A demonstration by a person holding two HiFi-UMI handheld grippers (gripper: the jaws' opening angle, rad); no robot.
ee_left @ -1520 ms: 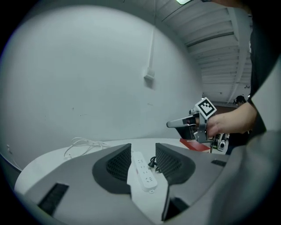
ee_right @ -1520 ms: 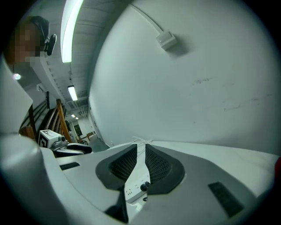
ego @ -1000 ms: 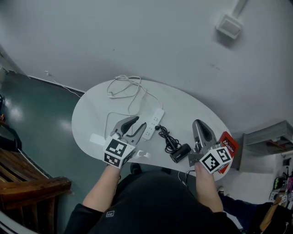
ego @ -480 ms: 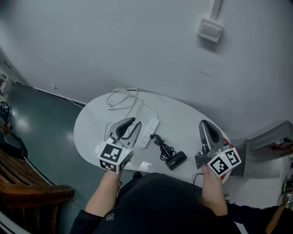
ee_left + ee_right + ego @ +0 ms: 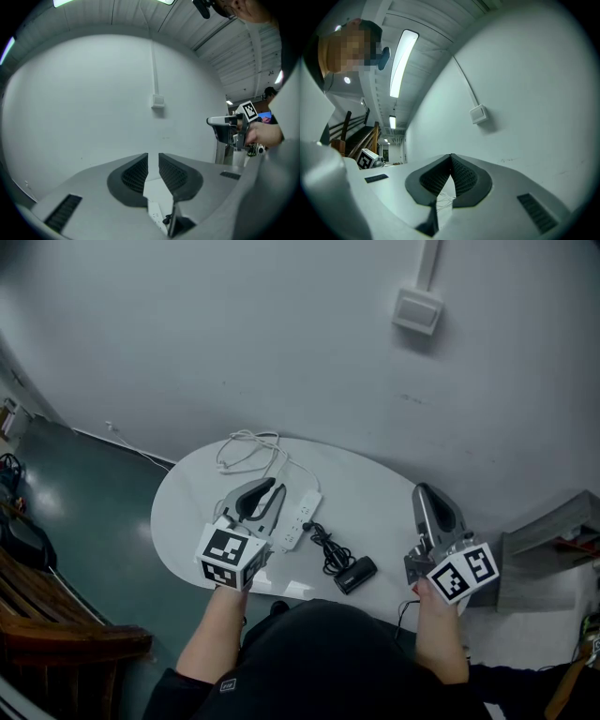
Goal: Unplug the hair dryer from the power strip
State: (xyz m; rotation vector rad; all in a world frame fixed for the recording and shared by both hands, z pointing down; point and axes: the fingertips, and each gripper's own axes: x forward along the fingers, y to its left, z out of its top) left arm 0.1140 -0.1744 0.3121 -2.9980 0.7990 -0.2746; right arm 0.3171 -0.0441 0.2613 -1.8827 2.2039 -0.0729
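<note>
A white power strip (image 5: 298, 515) lies mid-table on the white oval table (image 5: 187, 512). A black cord (image 5: 326, 547) runs from beside it to a small black hair dryer (image 5: 356, 574) near the front edge; whether its plug sits in the strip I cannot tell. My left gripper (image 5: 270, 491) hovers over the strip's left side, its jaws closing to a narrow gap with nothing between them. The strip (image 5: 157, 218) shows below that gap. My right gripper (image 5: 429, 489) hangs over the table's right end, shut and empty. It also appears in the left gripper view (image 5: 220, 123).
A loose coil of white cable (image 5: 248, 448) lies at the table's back left. On the wall above sits a white switch box (image 5: 417, 311) with a conduit. Dark wooden furniture (image 5: 56, 634) stands left of the table, a shelf (image 5: 553, 521) to the right.
Both grippers have lifted away from the tabletop. The left jaws have narrowed from a wide gap to a slim one. The right jaws stayed together.
</note>
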